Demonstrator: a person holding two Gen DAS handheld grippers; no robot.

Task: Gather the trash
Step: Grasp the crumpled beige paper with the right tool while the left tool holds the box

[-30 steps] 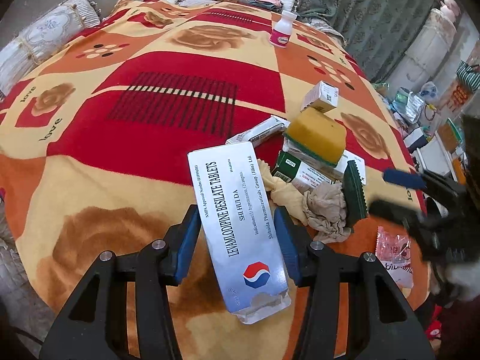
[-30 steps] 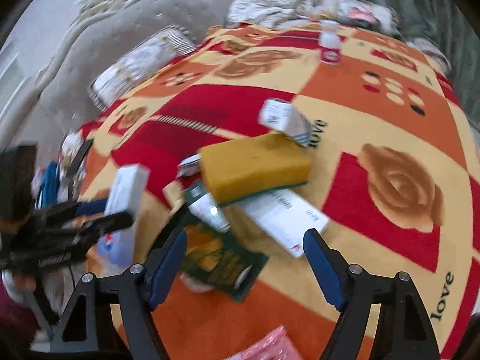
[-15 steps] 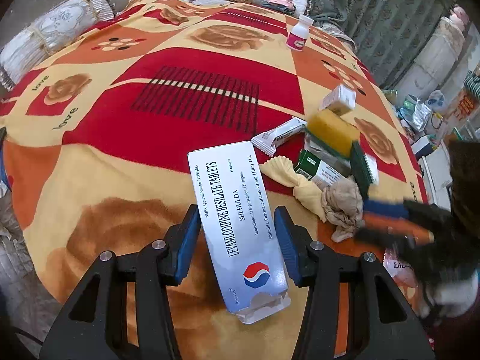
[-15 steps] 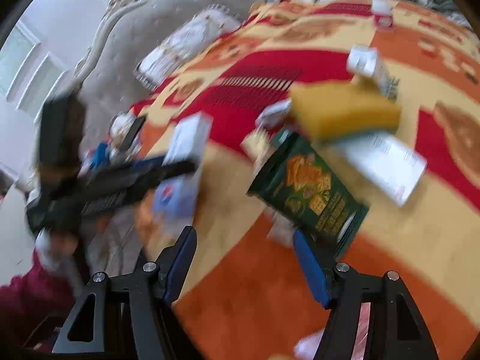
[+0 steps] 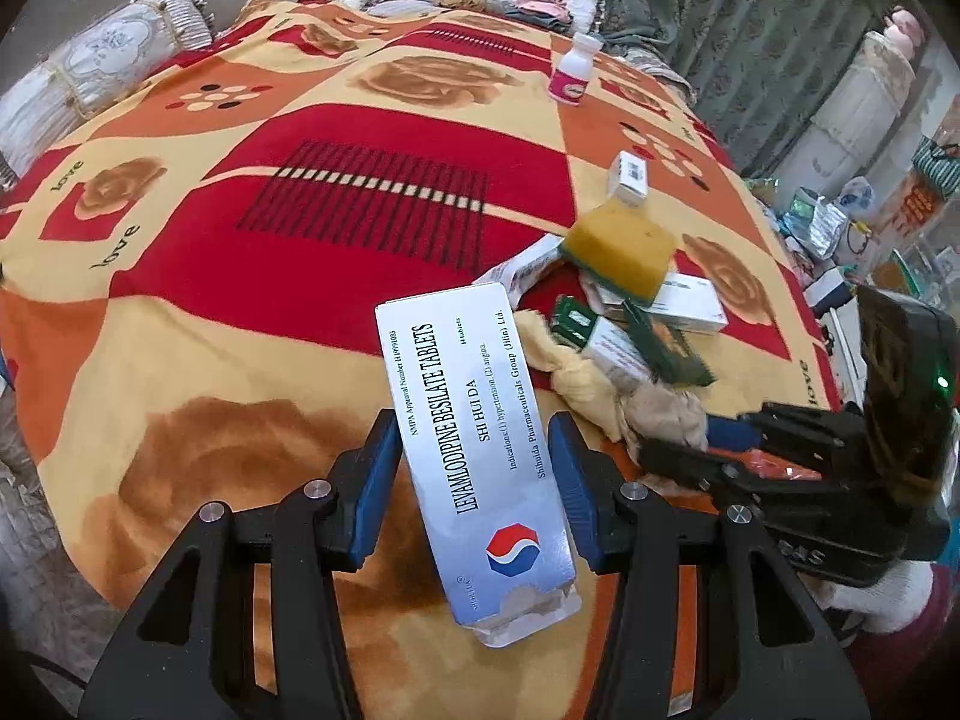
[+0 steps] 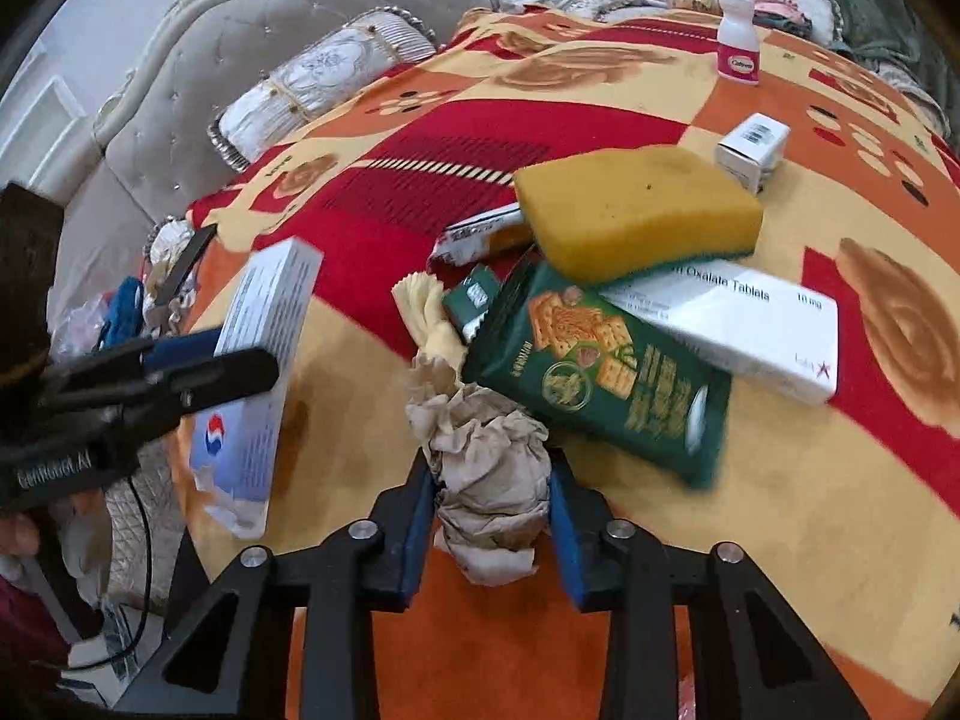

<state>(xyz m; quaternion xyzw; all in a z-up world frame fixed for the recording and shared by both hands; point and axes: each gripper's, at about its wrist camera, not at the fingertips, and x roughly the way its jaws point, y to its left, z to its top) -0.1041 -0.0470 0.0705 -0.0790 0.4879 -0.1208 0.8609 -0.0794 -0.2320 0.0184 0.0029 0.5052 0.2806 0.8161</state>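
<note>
Patterned blanket [image 6: 780, 468], right gripper [image 6: 489, 498] jaws just closed on crumpled (beige) paper wad [image 6: 492, 480]

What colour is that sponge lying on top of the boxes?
The sponge is mustard yellow with a thin green scouring layer underneath, clearest in the right wrist view.

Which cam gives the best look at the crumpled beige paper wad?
Right wrist view: the crumpled beige paper wad sits large and central between the right gripper pads, which have just closed onto it. The left wrist view shows the same wad small, at the edge of the pile, partly hidden by the right gripper.
</note>
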